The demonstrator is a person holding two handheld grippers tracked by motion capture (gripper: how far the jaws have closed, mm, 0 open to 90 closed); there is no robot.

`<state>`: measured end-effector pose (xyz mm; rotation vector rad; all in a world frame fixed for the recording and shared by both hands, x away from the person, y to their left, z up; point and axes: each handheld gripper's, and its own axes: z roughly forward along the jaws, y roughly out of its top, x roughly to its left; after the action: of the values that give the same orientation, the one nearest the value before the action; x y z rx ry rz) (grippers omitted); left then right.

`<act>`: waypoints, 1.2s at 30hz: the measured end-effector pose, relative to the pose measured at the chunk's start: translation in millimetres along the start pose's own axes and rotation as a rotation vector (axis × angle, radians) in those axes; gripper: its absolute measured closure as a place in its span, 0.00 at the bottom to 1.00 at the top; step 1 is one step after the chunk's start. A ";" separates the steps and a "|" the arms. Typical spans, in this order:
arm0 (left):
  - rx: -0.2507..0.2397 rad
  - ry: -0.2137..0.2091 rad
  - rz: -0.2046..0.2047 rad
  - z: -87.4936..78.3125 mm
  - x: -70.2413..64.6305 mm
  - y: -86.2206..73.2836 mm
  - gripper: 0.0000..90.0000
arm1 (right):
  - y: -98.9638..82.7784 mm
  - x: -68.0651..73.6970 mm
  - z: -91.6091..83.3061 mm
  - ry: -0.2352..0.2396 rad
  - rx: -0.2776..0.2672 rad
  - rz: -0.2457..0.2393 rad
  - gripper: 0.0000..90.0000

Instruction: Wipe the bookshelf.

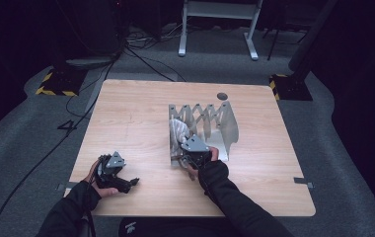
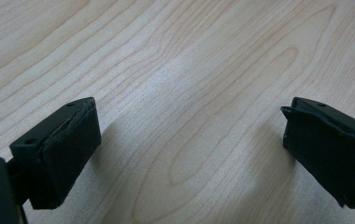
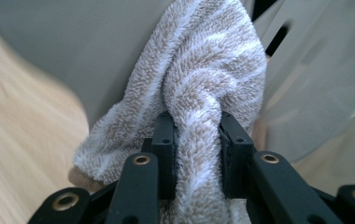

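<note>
A beige and white striped towel (image 3: 203,79) is bunched between the jaws of my right gripper (image 3: 196,140), which is shut on it. In the high view the towel (image 1: 178,129) hangs at the left end of a grey folding rack (image 1: 222,123), and the right gripper (image 1: 191,150) sits at the rack's near left corner. My left gripper (image 1: 135,181) rests low at the table's near left, held in a hand. In the left gripper view its pads (image 2: 68,149) stand wide apart over bare wood, so the left gripper (image 2: 189,154) is open and holds nothing.
The light wooden table (image 1: 136,118) has a dark round hole (image 1: 221,96) near its far edge. Cables run over the grey floor at the left, and a white stand's legs (image 1: 215,29) rise beyond the table. Yellow and black striped bases sit at both far corners.
</note>
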<state>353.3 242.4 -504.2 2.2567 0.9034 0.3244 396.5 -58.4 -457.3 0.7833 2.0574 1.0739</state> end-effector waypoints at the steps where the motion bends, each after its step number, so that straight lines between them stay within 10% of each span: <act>1: 0.000 0.000 0.000 0.0 0.0 0.0 0.05 | 5.9 -1.0 -3.1 -0.011 -0.015 0.000 0.80; 12: 0.002 0.001 0.002 0.1 0.3 0.3 0.05 | 52.9 -17.8 -15.3 -0.095 -0.095 -0.025 0.80; 27: 0.002 -0.001 0.005 0.3 0.7 0.6 0.05 | -0.6 -4.8 30.4 -0.066 0.084 -0.037 0.81; 36: 0.002 -0.001 0.004 0.3 0.7 0.6 0.05 | -9.9 -4.4 32.1 -0.031 0.101 0.000 0.81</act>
<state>354.3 242.5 -504.1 2.2607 0.8989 0.3243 422.4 -52.1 -478.3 0.8454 2.0981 0.9579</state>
